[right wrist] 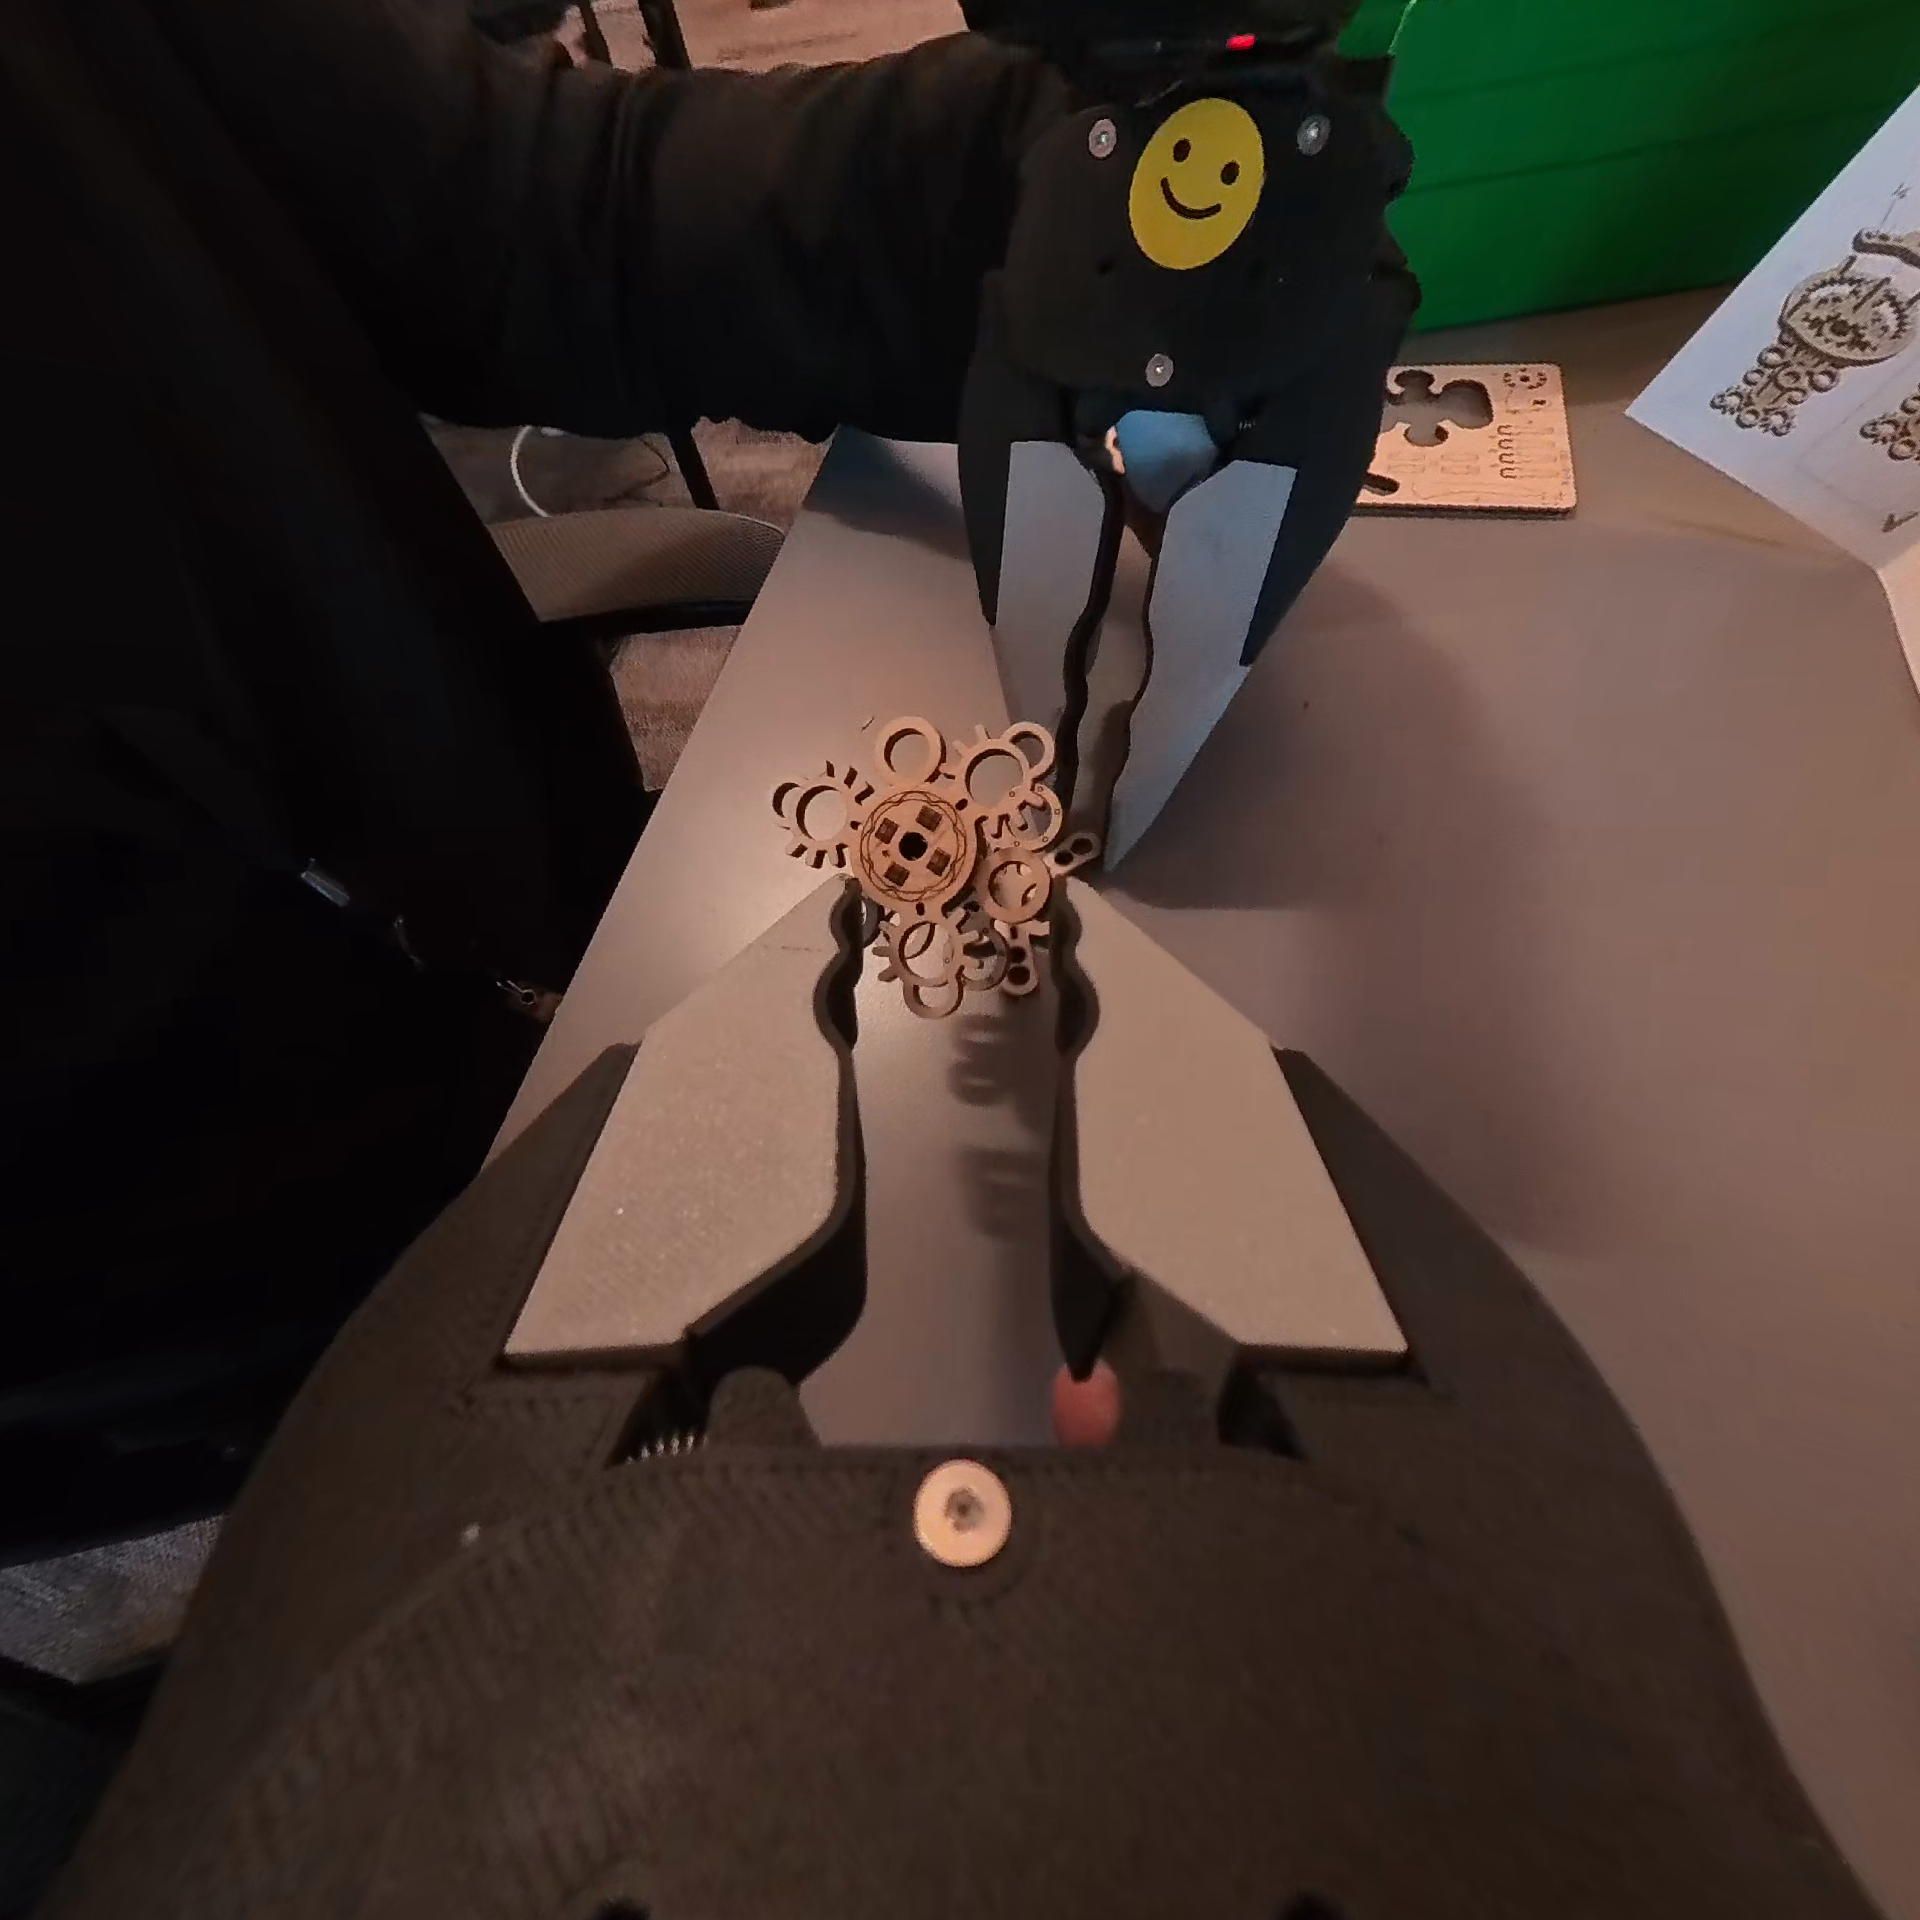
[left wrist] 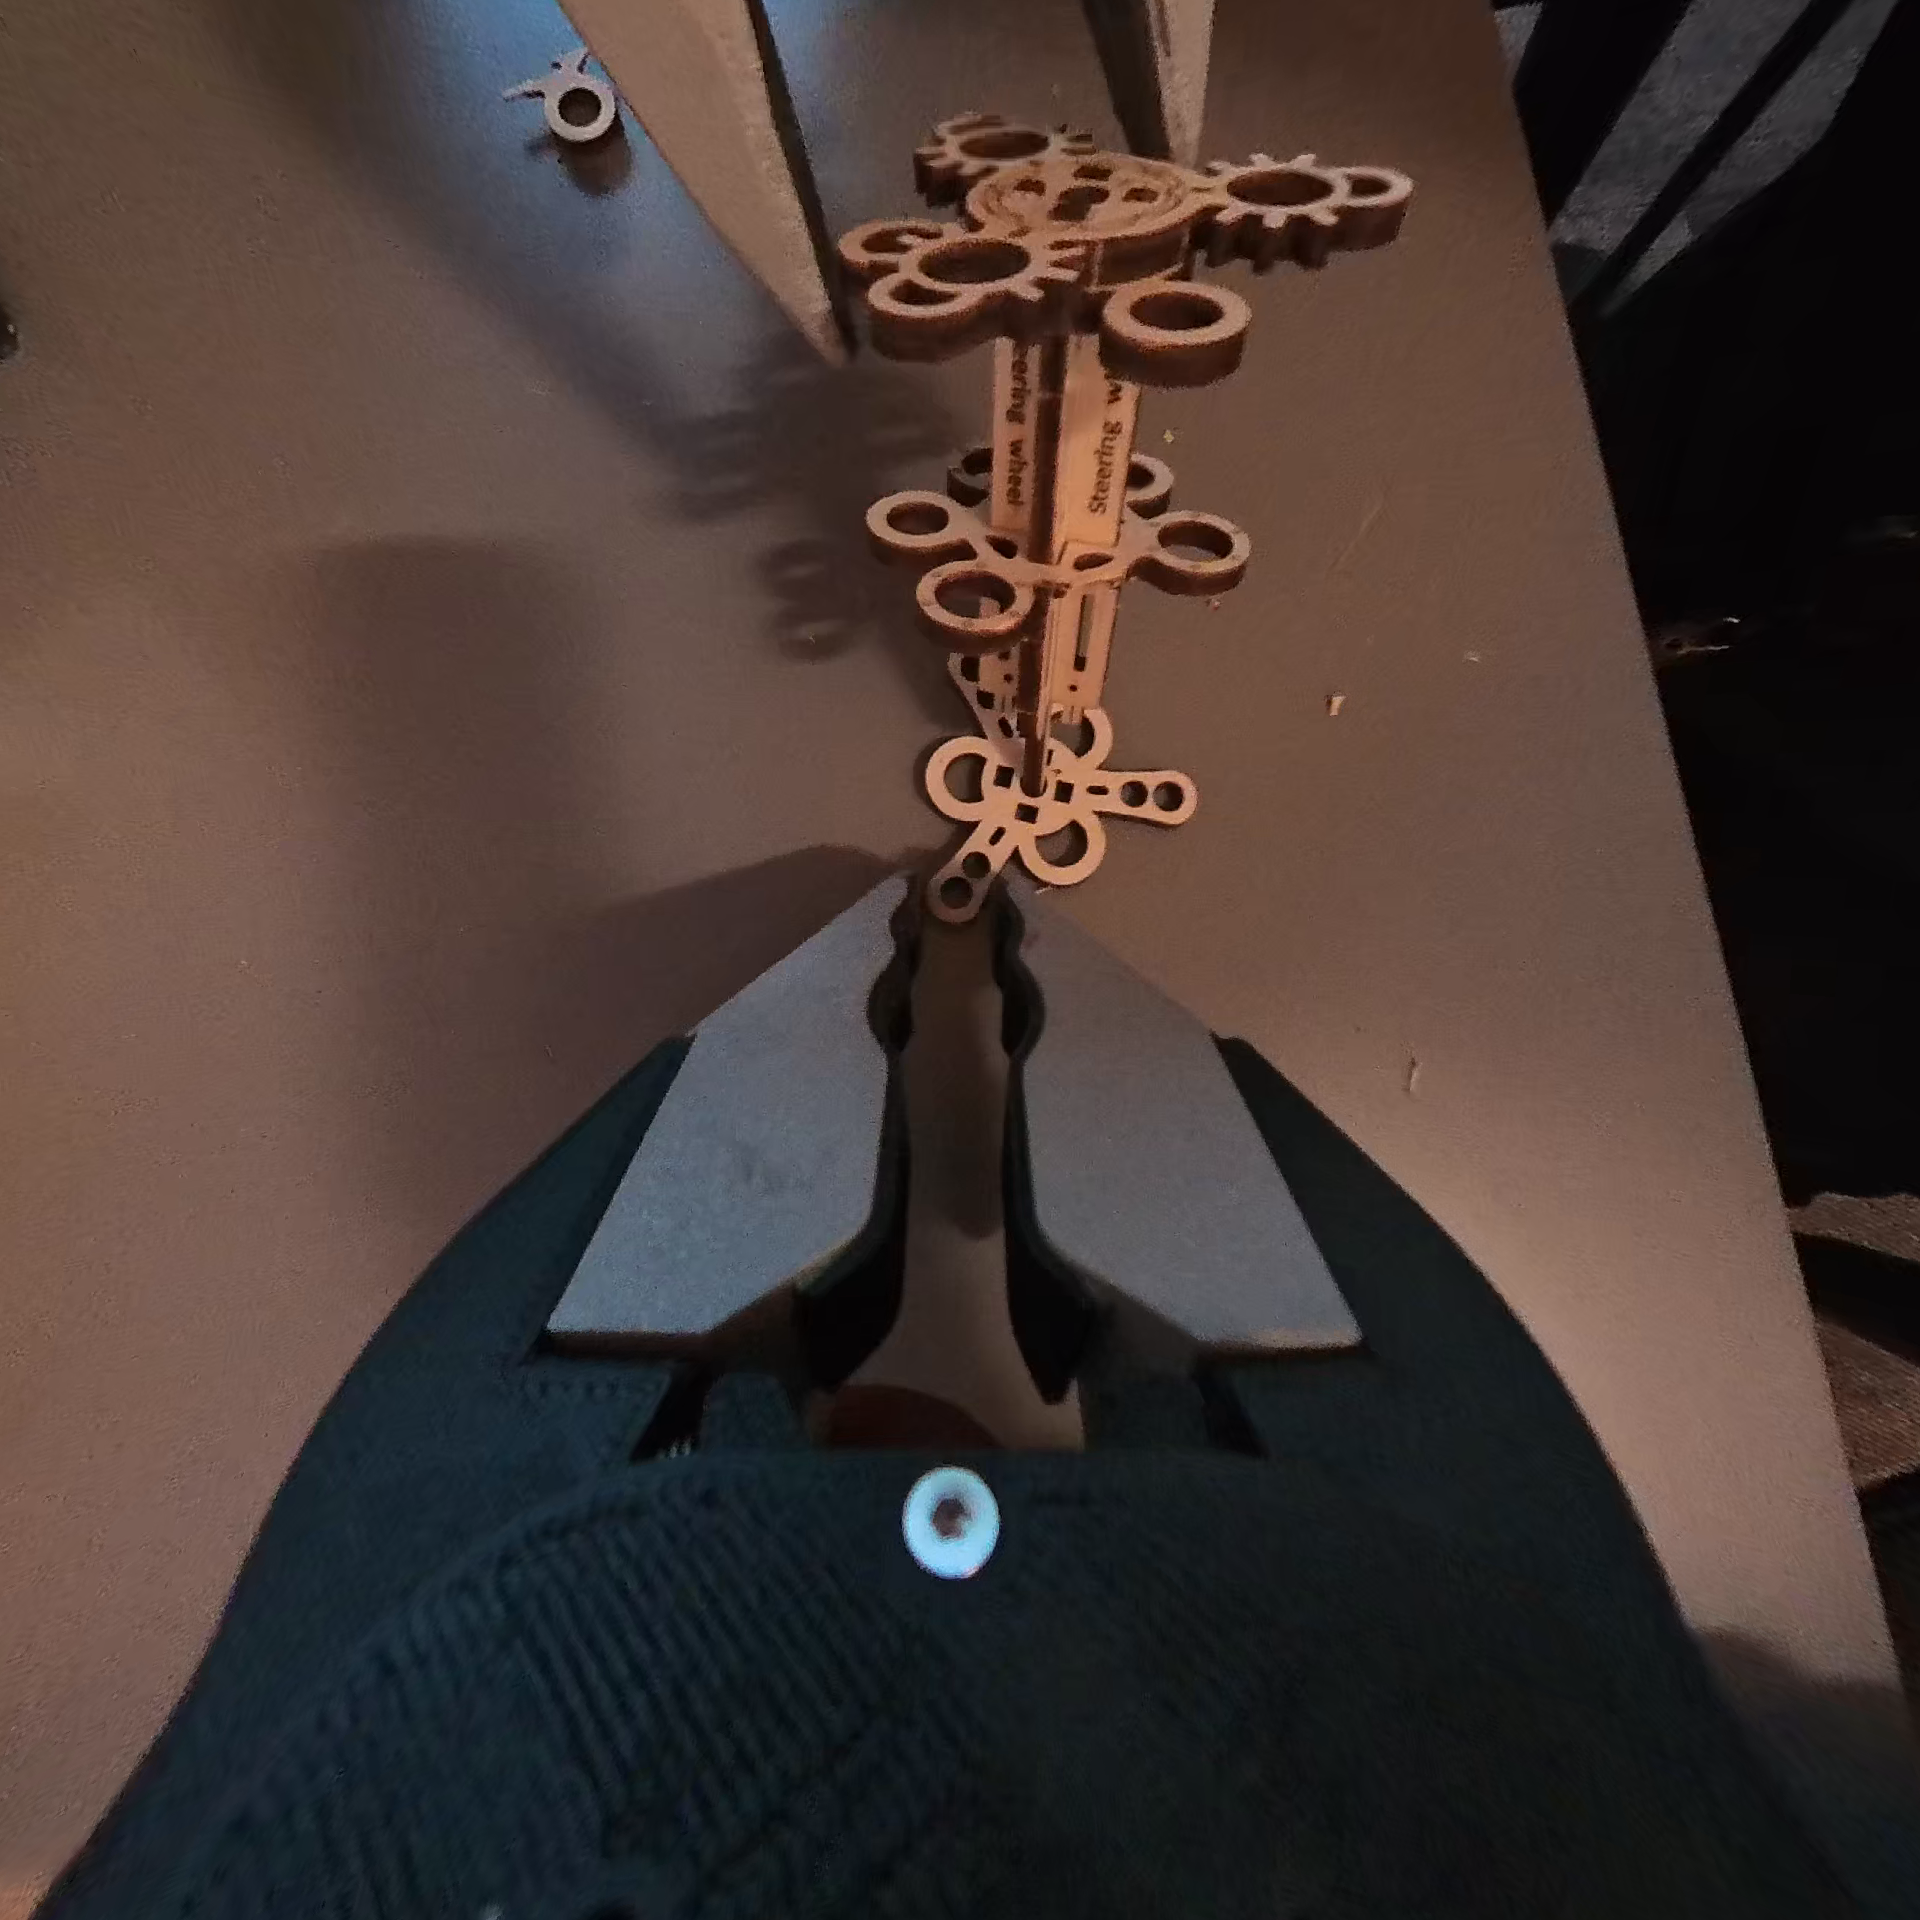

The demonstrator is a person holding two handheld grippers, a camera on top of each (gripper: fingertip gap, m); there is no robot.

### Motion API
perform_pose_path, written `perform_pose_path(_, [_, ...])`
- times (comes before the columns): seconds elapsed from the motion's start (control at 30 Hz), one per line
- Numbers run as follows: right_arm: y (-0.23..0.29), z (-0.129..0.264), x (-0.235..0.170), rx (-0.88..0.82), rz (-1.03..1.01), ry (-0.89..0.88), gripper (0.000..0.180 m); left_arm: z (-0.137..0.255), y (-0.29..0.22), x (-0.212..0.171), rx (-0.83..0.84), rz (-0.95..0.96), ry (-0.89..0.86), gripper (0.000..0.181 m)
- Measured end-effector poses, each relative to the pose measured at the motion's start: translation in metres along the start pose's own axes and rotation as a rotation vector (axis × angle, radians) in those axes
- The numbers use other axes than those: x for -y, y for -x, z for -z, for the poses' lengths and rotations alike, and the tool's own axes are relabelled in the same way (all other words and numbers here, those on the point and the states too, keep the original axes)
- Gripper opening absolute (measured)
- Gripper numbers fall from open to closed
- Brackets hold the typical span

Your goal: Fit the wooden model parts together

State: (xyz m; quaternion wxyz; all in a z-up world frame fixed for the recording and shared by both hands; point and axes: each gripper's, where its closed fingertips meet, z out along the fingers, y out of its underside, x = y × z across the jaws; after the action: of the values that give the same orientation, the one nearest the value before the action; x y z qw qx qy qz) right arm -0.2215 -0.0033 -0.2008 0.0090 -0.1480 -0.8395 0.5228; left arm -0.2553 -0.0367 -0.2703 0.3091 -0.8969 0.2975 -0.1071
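Observation:
The wooden model [left wrist: 1055, 561] stands upright on the grey table [left wrist: 364, 727] as a small tower. It has a flat base piece [left wrist: 1049, 805], a ring piece halfway up and a gear-shaped top piece [left wrist: 1122, 239]. My left gripper [left wrist: 956, 909] is shut on one arm of the base piece, low at the table. In the right wrist view it is the black gripper with the yellow smiley [right wrist: 1086, 847]. My right gripper [right wrist: 956, 894] comes from above and its fingertips press both sides of the model's top [right wrist: 914, 842]. One of its fingers [left wrist: 790, 187] shows in the left wrist view.
A small loose wooden piece [left wrist: 571, 104] lies far left on the table. A wooden sheet with cut-outs [right wrist: 1475, 436] and a printed paper [right wrist: 1818, 364] lie at the back right, before a green object [right wrist: 1662, 156]. A person's dark sleeve [right wrist: 520, 260] crosses on the left, past the table edge [right wrist: 665, 831].

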Motion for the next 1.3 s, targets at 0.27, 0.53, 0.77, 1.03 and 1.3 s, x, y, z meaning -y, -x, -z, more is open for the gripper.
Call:
perform_pose_path(0.27, [0.005, 0.014, -0.001, 0.032, 0.001, -0.076, 0.032, 0.009, -0.007, 0.013, -0.091, 0.139, -0.028, 0.009])
perform_pose_path(0.53, [0.008, 0.029, -0.018, 0.037, -0.014, -0.068, 0.032, 0.009, -0.008, 0.034, -0.092, 0.23, -0.087, 0.009])
perform_pose_path(0.77, [0.01, 0.042, -0.032, 0.053, -0.045, -0.041, 0.036, 0.003, -0.007, 0.05, -0.096, 0.311, -0.147, 0.008])
perform_pose_path(1.03, [0.008, 0.048, -0.045, 0.056, -0.087, -0.003, 0.039, -0.001, -0.003, 0.068, -0.067, 0.39, -0.183, 0.008])
perform_pose_path(1.3, [0.01, 0.04, -0.061, -0.057, 0.117, 0.118, 0.038, 0.001, -0.006, 0.074, -0.073, 0.397, -0.208, 0.008])
